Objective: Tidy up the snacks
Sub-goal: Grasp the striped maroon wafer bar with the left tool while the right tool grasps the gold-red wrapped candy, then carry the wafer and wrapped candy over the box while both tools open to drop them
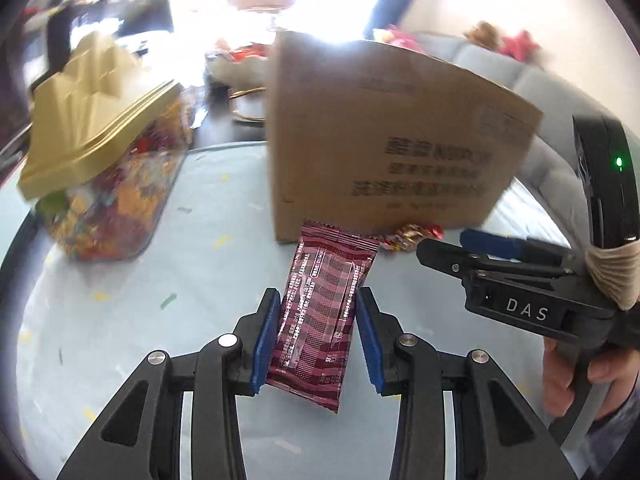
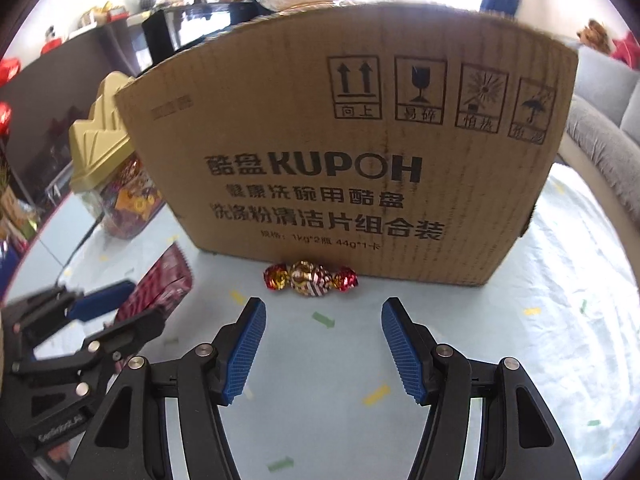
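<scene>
Right now the left gripper (image 1: pixel 316 336) is holding a maroon snack packet (image 1: pixel 324 316), jaws clamped on its sides, lifted above the tabletop (image 1: pixel 120 312). The right gripper (image 2: pixel 324 348) is hovering with jaws apart and empty, facing a wrapped candy (image 2: pixel 310 278) lying against the cardboard box (image 2: pixel 344 140). Next, I'd guess, the packet needs carrying over the box rim, or to the gold-lidded jar (image 1: pixel 100 152) beyond.

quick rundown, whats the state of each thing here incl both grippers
left gripper: shut on the maroon snack packet
maroon snack packet: sealed, held off the table between the pads
right gripper: open, nothing between its jaws
wrapped candy: still wrapped, lying on the table against the box
cardboard box: upright on the table
candy jar: gold lid on, full of sweets
</scene>
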